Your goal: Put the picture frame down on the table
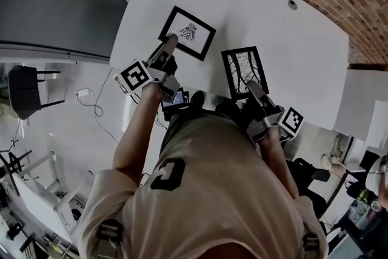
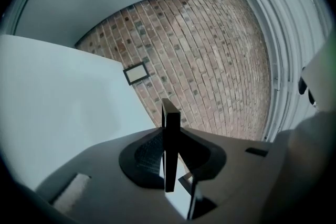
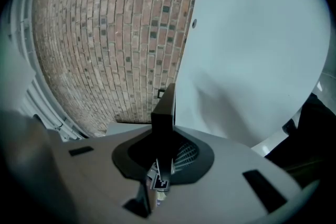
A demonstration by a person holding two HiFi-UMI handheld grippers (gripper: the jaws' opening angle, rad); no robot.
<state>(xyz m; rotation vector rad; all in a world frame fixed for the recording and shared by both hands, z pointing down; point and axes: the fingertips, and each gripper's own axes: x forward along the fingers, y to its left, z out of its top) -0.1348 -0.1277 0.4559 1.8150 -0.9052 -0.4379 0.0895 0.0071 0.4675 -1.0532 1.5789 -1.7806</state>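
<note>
Head view: two picture frames are seen over the white table [image 1: 291, 39], each held by its near edge. The left gripper [image 1: 168, 45] is clamped on the left frame [image 1: 193, 32], which extends forward and rightward from it. The right gripper [image 1: 252, 88] is clamped on the right frame [image 1: 241, 67], whose long axis runs straight ahead. Whether either frame rests on the tabletop cannot be judged — no gap is shown.

Left gripper view: the jaws are closed on a frame seen edge-on, with the table to its left.

Right gripper view: the same grip is shown — table to the right, picture face hidden.
</note>
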